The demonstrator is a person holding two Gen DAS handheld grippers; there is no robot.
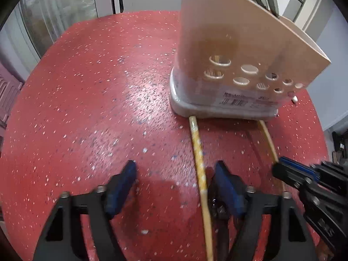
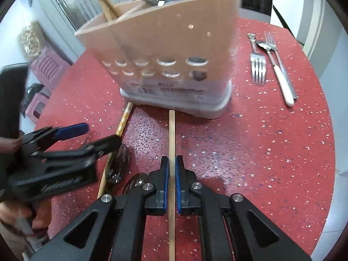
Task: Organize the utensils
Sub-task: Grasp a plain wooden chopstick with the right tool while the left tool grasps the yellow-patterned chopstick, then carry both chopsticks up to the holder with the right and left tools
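Red speckled tabletop (image 2: 271, 152), beige holder (image 2: 165, 50) mid-table, right gripper (image 2: 171, 169) clenched on plain stick (image 2: 171, 134), left gripper (image 1: 174, 174) released, straddling patterned stick (image 1: 199, 152), forks (image 2: 257, 69) by far right edge.

Domestic kitchen or dining area: red speckled table (image 2: 271, 148) bearing a beige cutlery caddy (image 2: 165, 50), loose forks (image 2: 257, 65) and a glass-fronted cabinet (image 1: 58, 10) behind.
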